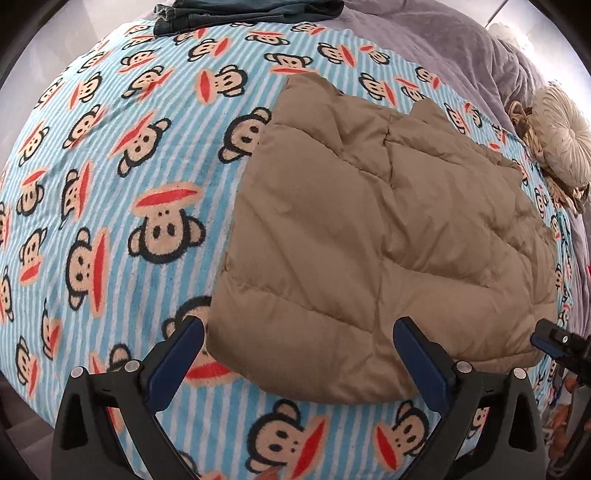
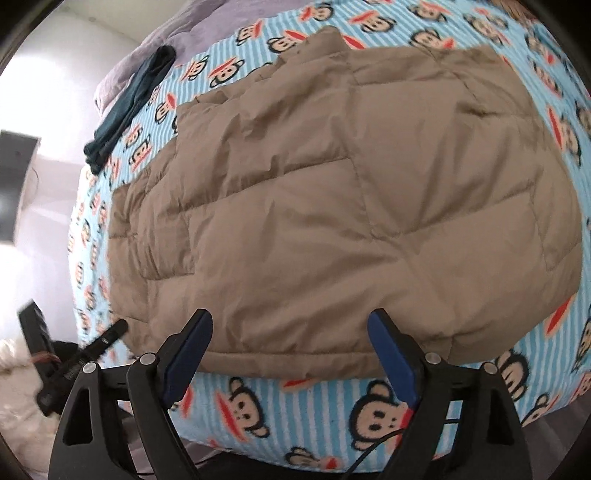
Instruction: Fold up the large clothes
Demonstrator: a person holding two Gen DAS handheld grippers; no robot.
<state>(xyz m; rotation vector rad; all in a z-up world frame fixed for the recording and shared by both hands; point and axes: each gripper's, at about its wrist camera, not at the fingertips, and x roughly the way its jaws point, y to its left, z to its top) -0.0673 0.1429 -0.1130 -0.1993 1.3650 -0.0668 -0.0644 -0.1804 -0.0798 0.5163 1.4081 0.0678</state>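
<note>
A tan quilted puffer jacket [image 1: 369, 236] lies folded flat on the monkey-print blue striped blanket [image 1: 110, 184]. My left gripper [image 1: 299, 332] is open and empty, its jaws wide apart above the jacket's near left corner. In the right wrist view the same jacket [image 2: 332, 203] fills the middle of the blanket [image 2: 295, 410]. My right gripper [image 2: 291, 328] is open and empty, its jaws spread over the jacket's near hem. The right gripper's tip [image 1: 554, 339] shows at the right edge of the left wrist view, and the left gripper's tip [image 2: 103, 339] shows at the left of the right wrist view.
Folded dark jeans [image 1: 243, 13] lie at the blanket's far edge; they also show in the right wrist view [image 2: 129, 107]. A purple-grey duvet [image 1: 443, 40] lies behind. A round cream cushion [image 1: 565, 140] sits at the far right. The bed's near edge [image 2: 258, 454] drops off below the grippers.
</note>
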